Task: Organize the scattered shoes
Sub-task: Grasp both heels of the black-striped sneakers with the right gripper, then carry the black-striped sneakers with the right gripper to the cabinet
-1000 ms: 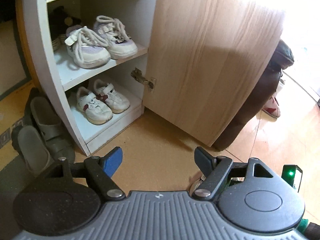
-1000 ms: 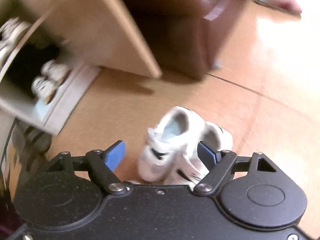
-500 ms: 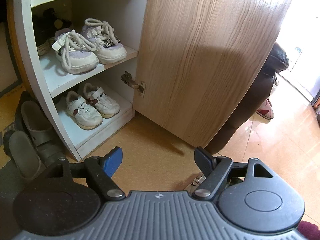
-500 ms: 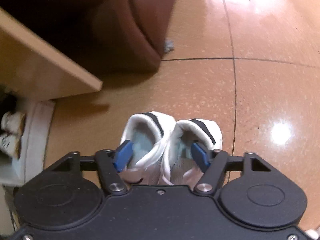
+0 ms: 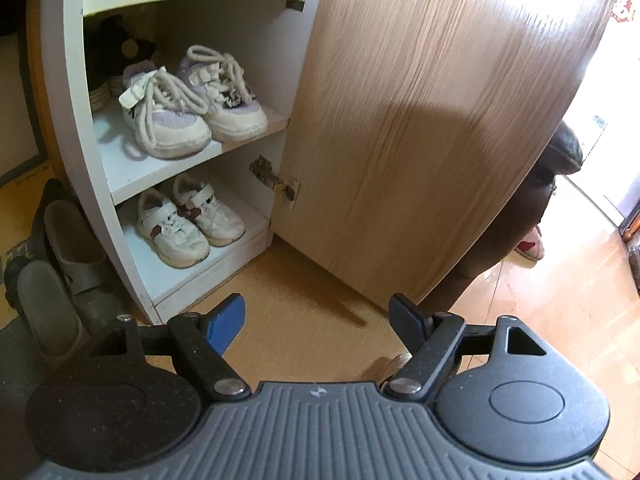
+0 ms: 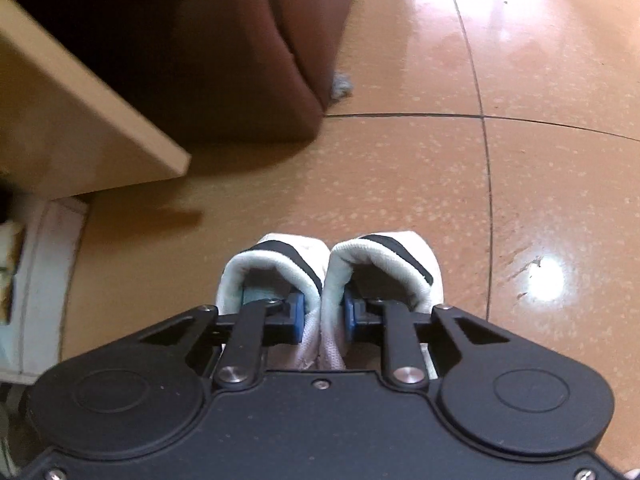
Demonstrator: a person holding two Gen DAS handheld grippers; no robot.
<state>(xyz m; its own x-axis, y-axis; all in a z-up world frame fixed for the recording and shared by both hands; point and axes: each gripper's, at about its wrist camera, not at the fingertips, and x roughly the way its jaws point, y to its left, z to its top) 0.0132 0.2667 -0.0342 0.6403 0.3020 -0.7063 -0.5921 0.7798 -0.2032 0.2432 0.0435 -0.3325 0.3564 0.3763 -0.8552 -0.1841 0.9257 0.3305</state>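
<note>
A pair of small white shoes [image 6: 280,258] with black heel stripes stands side by side on the tan floor, heels toward me. My right gripper [image 6: 323,312] has one blue-padded finger down inside each shoe. Its jaws are closing, and the pads squeeze the two inner collars together. My left gripper [image 5: 316,320] hangs open above bare floor in front of the open shoe cabinet [image 5: 68,120], holding nothing. On the middle shelf sits a lilac-and-cream laced pair [image 5: 192,112]. A white strap pair [image 5: 188,220] rests on the bottom shelf.
The cabinet's wooden door [image 5: 420,120] stands open to the right of the shelves. Behind it is a brown leather sofa [image 6: 224,60]. Grey slippers [image 5: 60,272] lie left of the cabinet. A red-and-white shoe [image 5: 530,242] lies beyond the sofa.
My right gripper came down over the white pair, and its jaws went from wide apart to pinching the inner collars. The left gripper stayed open and barely shifted.
</note>
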